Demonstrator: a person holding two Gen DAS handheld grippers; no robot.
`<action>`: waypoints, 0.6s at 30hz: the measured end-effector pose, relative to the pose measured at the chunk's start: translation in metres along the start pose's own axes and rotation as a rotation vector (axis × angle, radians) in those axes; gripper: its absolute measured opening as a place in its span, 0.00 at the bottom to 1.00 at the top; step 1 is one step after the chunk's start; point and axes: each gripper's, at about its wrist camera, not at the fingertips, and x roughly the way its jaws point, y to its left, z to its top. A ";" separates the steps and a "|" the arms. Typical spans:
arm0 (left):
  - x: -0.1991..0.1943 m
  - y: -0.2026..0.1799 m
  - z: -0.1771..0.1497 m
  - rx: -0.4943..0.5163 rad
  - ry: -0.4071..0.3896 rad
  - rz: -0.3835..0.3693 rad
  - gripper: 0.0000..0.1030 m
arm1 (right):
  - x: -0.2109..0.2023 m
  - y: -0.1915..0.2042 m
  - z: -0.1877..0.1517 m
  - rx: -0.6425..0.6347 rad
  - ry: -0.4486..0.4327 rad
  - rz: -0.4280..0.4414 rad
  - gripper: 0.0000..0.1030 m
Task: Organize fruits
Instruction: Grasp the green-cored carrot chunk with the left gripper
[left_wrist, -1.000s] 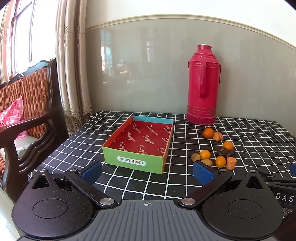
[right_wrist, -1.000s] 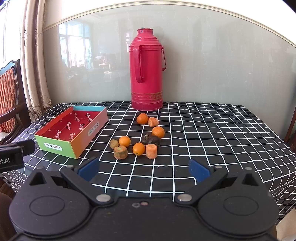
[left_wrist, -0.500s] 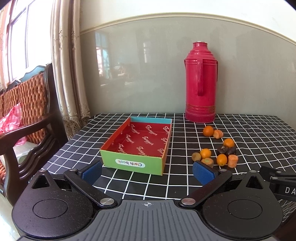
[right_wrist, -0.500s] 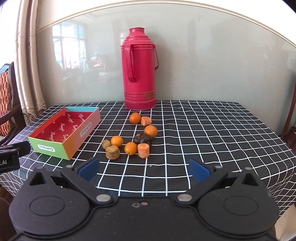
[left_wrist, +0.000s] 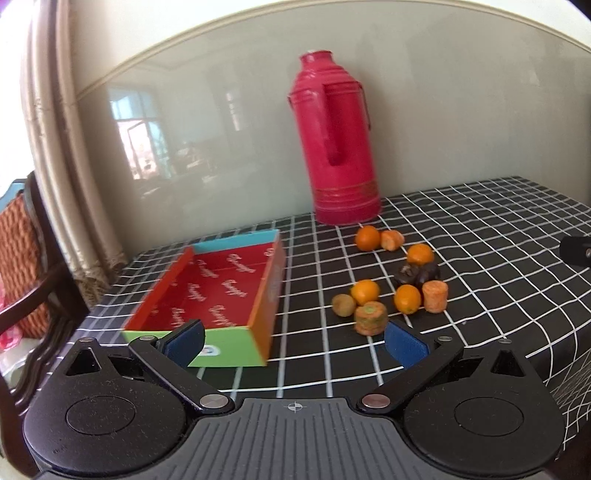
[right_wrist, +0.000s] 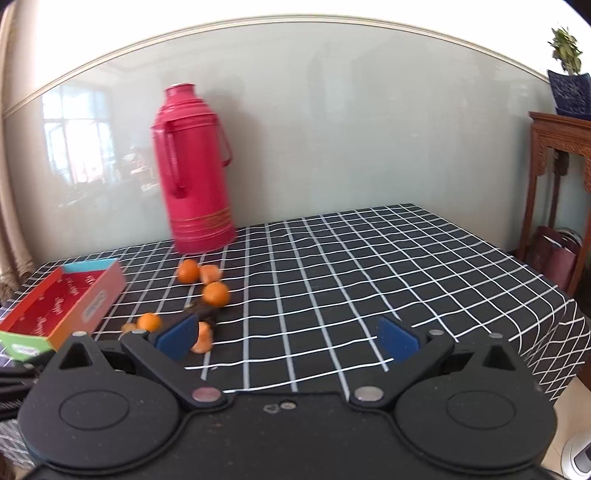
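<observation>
On the checked tablecloth (left_wrist: 480, 236): this is where all your work lies, with nothing sorted as far as the views show.
Box: the red-lined cardboard box (left_wrist: 218, 291) sits at the near left of the table, with no fruit inside it.
Fruit cluster: it lies loose to the right of the box, well apart from its wall.
Far pair: one small orange (left_wrist: 367, 238) touches a carrot chunk (left_wrist: 392, 239), just in front of the red thermos (left_wrist: 334, 147).
Middle: another orange (left_wrist: 420, 254) rests beside a dark, wrinkled fruit (left_wrist: 417, 274) you may not identify from here.
Near row: a brownish kiwi-like fruit (left_wrist: 343, 305), two oranges (left_wrist: 365, 291) and two carrot stubs (left_wrist: 371, 317) lie close together.
Left gripper (left_wrist: 295, 341): your tongs are spread wide with nothing between them, hovering near the box's front corner.
Right gripper (right_wrist: 288, 341): its tongs are likewise apart and hold nothing; its left pad (right_wrist: 177, 338) overlaps the near carrot piece (right_wrist: 202, 341) in view, though contact cannot be judged.
Progress: you appear to be at the very start; no piece is in the box.
Left to do: every orange and the other fruit need picking and placing; whether the carrot pieces belong is your call.
</observation>
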 end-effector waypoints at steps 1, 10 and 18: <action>0.007 -0.005 0.000 0.002 0.007 -0.011 1.00 | 0.004 -0.003 -0.001 0.005 0.000 -0.009 0.95; 0.072 -0.040 -0.005 0.070 0.049 -0.081 0.69 | 0.039 -0.008 -0.003 0.001 0.019 -0.038 0.95; 0.108 -0.053 -0.012 0.060 0.072 -0.129 0.55 | 0.054 -0.002 -0.002 -0.013 0.021 -0.026 0.95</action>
